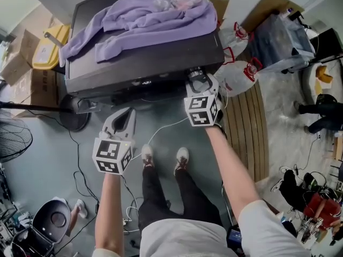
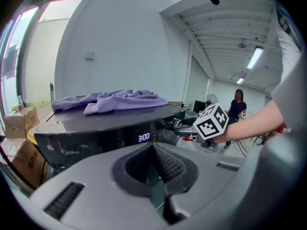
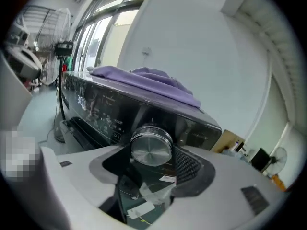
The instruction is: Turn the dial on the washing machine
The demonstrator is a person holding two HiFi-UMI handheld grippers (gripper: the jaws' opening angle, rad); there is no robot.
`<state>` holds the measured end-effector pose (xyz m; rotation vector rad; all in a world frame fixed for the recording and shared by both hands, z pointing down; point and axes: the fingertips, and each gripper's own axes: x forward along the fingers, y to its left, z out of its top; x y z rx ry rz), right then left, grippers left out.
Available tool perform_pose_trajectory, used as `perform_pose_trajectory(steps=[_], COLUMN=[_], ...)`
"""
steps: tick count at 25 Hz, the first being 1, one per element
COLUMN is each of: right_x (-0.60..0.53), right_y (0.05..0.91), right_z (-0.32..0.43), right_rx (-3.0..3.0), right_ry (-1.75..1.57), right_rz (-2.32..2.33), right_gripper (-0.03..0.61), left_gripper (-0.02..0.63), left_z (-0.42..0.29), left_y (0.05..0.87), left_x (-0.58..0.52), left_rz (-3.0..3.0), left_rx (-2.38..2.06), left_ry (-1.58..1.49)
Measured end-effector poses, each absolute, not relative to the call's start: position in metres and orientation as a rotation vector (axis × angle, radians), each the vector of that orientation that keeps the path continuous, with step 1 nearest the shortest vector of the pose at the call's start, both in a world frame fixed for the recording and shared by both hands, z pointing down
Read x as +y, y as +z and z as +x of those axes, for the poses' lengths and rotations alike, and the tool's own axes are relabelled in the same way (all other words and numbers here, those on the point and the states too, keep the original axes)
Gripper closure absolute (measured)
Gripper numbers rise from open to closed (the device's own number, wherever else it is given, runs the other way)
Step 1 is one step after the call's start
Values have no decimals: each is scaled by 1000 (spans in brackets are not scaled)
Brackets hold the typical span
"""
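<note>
Right gripper (image 1: 199,82) clamped on dial (image 3: 151,146) at washer (image 1: 161,66) front. Left gripper (image 1: 126,115) jaws together, empty, held apart from washer. Purple garment (image 1: 155,15) lies on washer top.

Floor: smooth grey-green (image 1: 48,165), with black and white cables (image 1: 80,167) trailing over it.
Wall: plain white (image 2: 120,42), bearing one small plate (image 2: 89,55).
Ceiling: white beams, a lit tube lamp (image 2: 254,57).
Windows: tall panes (image 3: 103,37), bright with daylight.
Fans: a wire-grille fan (image 1: 13,141) at the head view's left edge; another far off (image 2: 211,99).
Boxes: cardboard boxes (image 1: 21,74) at the left, a yellow container (image 1: 51,44) just beside them.
Slats: a wooden slatted board (image 1: 249,127) on the floor at the right, white bags (image 1: 238,76) at its far end.
Person: one stands far back (image 2: 237,107).
</note>
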<state>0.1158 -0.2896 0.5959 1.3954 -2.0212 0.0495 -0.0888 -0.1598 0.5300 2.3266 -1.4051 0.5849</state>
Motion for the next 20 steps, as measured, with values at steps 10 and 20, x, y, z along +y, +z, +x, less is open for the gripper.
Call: perform_pose_trajectory(steps=[10, 20], right_x=[-287, -252], right_y=[600, 564], right_z=[118, 145], right_rx=[-1997, -2088], right_ry=[6, 213], right_rz=[1364, 1400], right_gripper=[291, 298], left_gripper=[600, 600], left_z=[-91, -88], left_y=[528, 484], left_x=[-164, -185], left_rz=[2335, 2417], left_rx=[-1401, -1399], left_ry=[585, 561])
